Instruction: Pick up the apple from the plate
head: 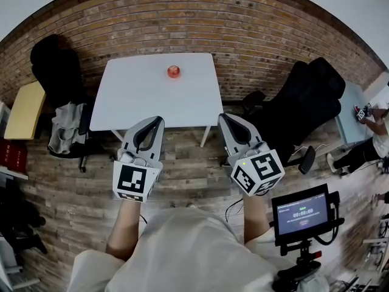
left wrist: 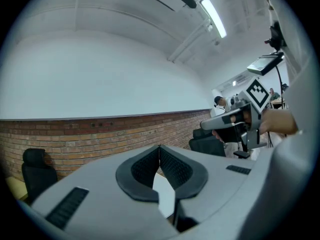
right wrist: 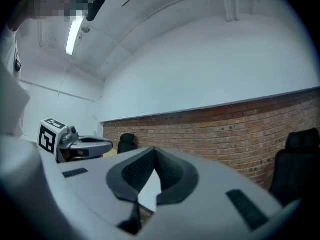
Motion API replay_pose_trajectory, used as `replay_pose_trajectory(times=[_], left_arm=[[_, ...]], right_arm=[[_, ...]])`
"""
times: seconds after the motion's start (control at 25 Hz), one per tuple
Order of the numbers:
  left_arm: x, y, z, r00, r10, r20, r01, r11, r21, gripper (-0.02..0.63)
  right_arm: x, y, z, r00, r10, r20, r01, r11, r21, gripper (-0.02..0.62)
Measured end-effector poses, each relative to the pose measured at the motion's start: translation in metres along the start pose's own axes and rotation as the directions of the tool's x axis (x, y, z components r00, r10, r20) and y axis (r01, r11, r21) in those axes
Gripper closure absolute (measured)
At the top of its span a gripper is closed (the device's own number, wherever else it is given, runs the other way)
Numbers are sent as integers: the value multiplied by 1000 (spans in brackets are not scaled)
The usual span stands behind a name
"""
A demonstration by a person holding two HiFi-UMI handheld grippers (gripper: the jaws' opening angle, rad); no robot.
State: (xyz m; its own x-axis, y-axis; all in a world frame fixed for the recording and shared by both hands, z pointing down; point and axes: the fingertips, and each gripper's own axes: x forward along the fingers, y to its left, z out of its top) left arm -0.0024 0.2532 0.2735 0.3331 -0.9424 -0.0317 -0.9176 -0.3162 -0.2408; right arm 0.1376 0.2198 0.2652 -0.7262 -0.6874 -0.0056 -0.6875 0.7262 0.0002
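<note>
Left claw (left wrist: pixel 159 147): jaws shut, tips touching, pads forming a closed loop behind them, nothing between. Held level.

Right claw (right wrist: pixel 153 149): same, jaws together at the tips, empty, level. The two claws sit side by side, apart, both pointing toward the table (head: pixel 134 99).

Table: white, rectangular, just ahead of both claw tips, its near edge close to them in the head view.

Apple (head: pixel 174 71): small, round, red with a paler glossy spot on top. It sits well ahead of both claws, near the table's far edge, roughly between their two lines and a little nearer the left claw's. Neither claw touches it. A plate under it cannot be made out against the white top.

Beyond the table: brick wall (head: pixel 243 35). Black chair (head: pixel 310 99) off the right claw's side.
</note>
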Motion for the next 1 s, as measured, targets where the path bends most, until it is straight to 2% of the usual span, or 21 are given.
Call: replay_pose_trajectory(times=[0.28, 0.6, 0.8, 1.0], left_arm=[[20, -14, -3, 999, 32, -28, -33, 999, -33, 600], [37, -32, -10, 996, 46, -74, -50, 998, -47, 599], [45, -29, -15, 995, 51, -81, -56, 997, -51, 600], [68, -10, -38, 993, 41, -108, -49, 996, -74, 600]], right_arm=[[1, -28, -5, 999, 25, -36, -26, 999, -22, 592], [4, -48, -20, 994, 83, -73, -82, 997, 10, 592], [12, -56, -28, 993, 85, -87, -83, 996, 21, 592], [41, -71, -39, 992, 73, -105, -68, 997, 44, 592]])
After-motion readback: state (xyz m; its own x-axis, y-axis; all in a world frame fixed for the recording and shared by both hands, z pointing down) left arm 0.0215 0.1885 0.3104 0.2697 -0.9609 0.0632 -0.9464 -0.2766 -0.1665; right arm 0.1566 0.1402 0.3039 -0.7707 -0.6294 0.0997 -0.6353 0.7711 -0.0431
